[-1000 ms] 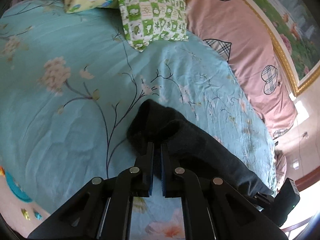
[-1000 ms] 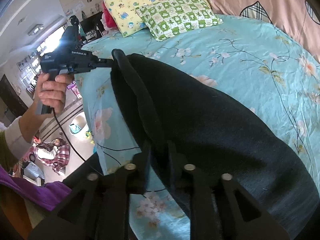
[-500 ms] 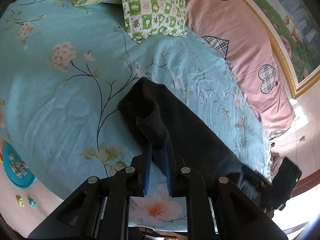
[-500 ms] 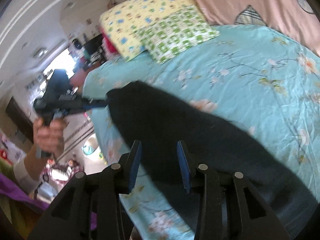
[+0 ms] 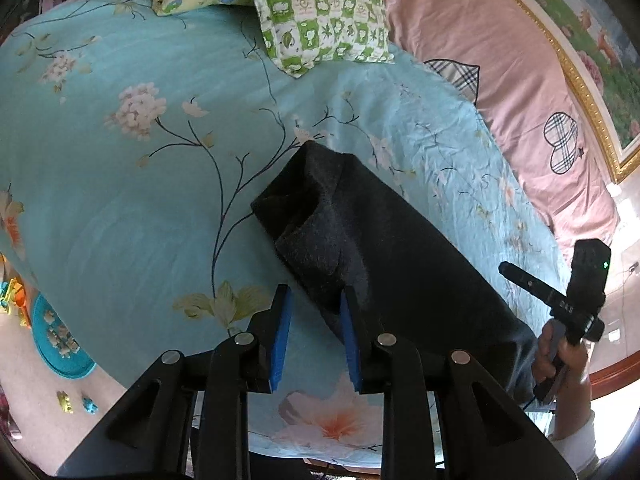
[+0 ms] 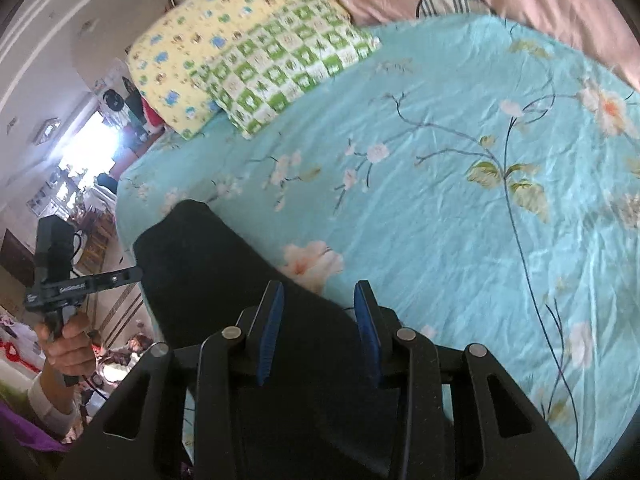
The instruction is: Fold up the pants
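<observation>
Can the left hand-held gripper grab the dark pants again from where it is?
Probably yes. The left hand-held gripper sits right at the near edge of the dark pants, its jaws opening, nothing pinched, and nothing in between on the blue flowered sheet.

Daylit fisheye views, window glare

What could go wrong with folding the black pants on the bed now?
The pants lie close to the near edge of the bed, so they might slide off. The left gripper is opening by a bunched corner, so that fold may stay lumpy. The right gripper holds nothing.
</observation>
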`<state>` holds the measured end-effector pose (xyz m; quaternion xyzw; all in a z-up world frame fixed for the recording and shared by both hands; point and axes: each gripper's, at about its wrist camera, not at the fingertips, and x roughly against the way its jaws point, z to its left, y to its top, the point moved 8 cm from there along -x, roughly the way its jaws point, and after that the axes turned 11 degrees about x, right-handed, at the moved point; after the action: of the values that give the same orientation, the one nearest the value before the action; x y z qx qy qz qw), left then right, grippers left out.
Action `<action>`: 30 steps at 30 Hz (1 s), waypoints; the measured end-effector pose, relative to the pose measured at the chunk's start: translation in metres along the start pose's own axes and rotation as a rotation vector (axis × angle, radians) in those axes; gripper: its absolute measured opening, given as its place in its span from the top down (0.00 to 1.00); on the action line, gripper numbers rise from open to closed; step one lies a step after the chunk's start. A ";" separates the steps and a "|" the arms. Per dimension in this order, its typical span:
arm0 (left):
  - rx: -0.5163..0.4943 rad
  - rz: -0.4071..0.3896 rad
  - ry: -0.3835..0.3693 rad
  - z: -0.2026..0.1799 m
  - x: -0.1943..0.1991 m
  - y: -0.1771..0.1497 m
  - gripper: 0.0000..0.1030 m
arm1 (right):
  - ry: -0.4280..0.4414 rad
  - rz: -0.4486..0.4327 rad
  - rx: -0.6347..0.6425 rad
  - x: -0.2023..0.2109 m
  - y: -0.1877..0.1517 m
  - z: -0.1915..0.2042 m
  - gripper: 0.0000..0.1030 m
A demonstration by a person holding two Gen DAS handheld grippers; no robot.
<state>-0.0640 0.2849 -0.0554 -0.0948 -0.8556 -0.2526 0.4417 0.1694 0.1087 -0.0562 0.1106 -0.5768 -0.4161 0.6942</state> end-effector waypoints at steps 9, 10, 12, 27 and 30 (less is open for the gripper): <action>0.019 0.021 0.021 0.006 -0.017 0.003 0.76 | 0.038 0.082 -0.007 -0.025 -0.008 -0.011 0.63; 0.025 0.025 0.021 0.006 -0.019 0.004 0.76 | 0.037 0.094 -0.002 -0.028 -0.009 -0.011 0.63; 0.031 0.029 0.022 0.007 -0.024 0.007 0.76 | 0.038 0.112 0.005 -0.031 -0.011 -0.010 0.63; 0.069 0.047 0.031 0.011 -0.045 0.016 0.71 | 0.120 0.243 0.112 -0.054 -0.020 0.015 0.70; 0.088 0.046 0.015 0.008 -0.051 0.023 0.72 | 0.086 0.255 0.152 -0.054 -0.018 0.019 0.83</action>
<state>-0.0300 0.3120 -0.0924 -0.0931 -0.8601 -0.2052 0.4576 0.1451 0.1416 -0.1006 0.1063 -0.5856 -0.2745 0.7552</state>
